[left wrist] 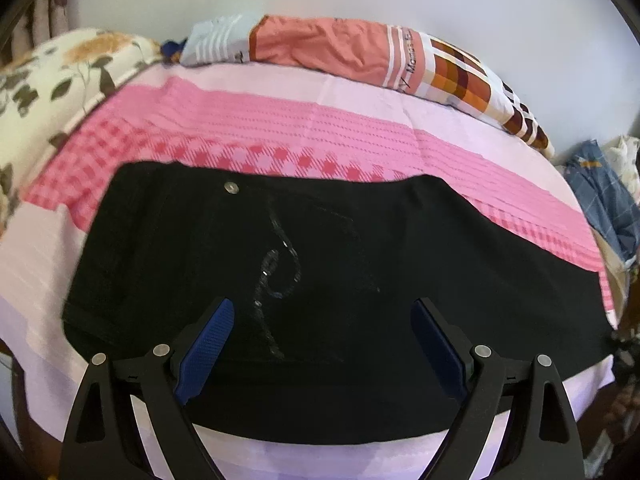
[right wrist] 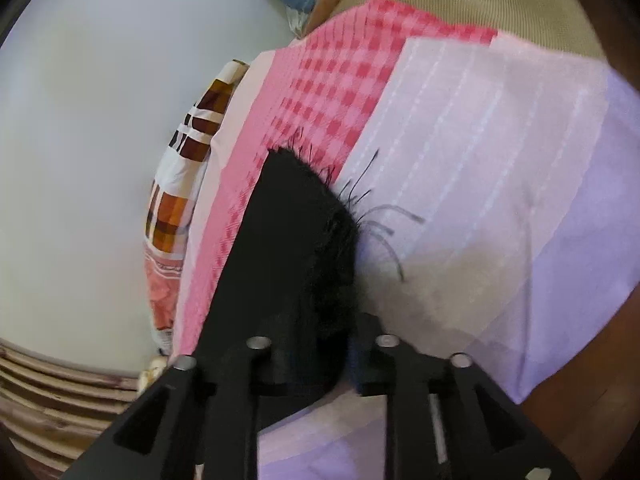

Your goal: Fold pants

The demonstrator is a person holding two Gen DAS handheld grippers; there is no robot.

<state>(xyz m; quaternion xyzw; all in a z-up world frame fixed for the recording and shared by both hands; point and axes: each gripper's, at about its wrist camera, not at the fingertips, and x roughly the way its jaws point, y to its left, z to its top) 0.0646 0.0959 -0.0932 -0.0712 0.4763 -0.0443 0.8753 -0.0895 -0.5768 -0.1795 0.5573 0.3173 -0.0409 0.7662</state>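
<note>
Black pants [left wrist: 360,240] lie flat across the pink bed sheet [left wrist: 280,120], with a silver button [left wrist: 231,187] at the far left and a glittery design in the middle. My left gripper [left wrist: 322,308] hovers over their near part, its blue pads wide apart and nothing between them. In the right wrist view, the frayed end of a pants leg [right wrist: 288,220] lies on the sheet [right wrist: 460,160] and runs back between the jaws of my right gripper [right wrist: 316,320]. The jaws stand narrow. The dark cloth hides the pads, so I cannot see whether they press on it.
A rolled orange and checked blanket [left wrist: 360,52] lies along the far bed edge by the white wall. A floral pillow [left wrist: 48,92] sits at the far left. Blue clothes [left wrist: 604,200] are heaped at the right. The near bed edge runs close below the pants.
</note>
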